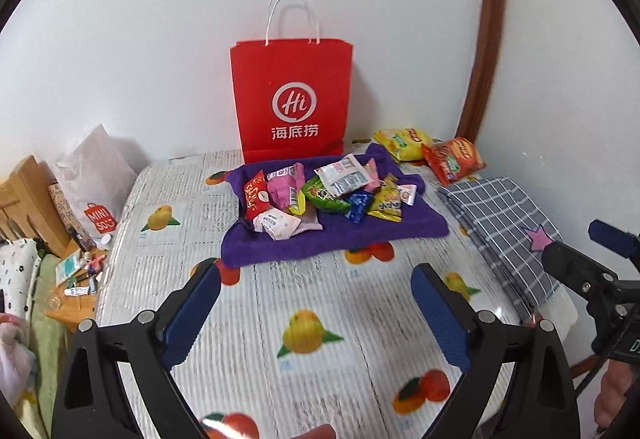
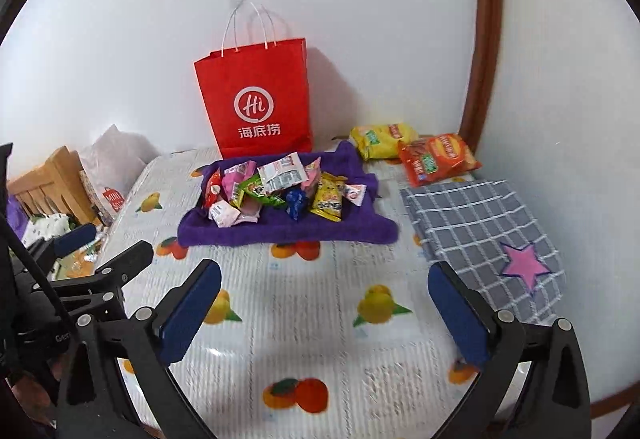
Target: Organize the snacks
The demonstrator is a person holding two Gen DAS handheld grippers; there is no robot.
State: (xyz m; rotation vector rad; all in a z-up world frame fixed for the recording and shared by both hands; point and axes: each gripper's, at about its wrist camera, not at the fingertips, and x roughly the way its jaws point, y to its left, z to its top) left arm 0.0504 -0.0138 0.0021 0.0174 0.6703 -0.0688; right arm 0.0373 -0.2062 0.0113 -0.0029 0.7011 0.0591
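Left wrist view: the left hand-held gripper (image 1: pixel 316 291) is hovering released and empty over the fruit-print tabletop (image 1: pixel 320 319); small colourful snack packets (image 1: pixel 320 191) are lying heaped on a purple towel (image 1: pixel 360 231); the right hand-held gripper (image 2: pixel 324 295) is likewise gaping empty.

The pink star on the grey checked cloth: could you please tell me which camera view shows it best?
The right wrist view shows it best: the whole pink star lies in plain sight on the grey checked cloth. In the left wrist view the star sits near the right edge, and the right hand-held gripper covers part of it.
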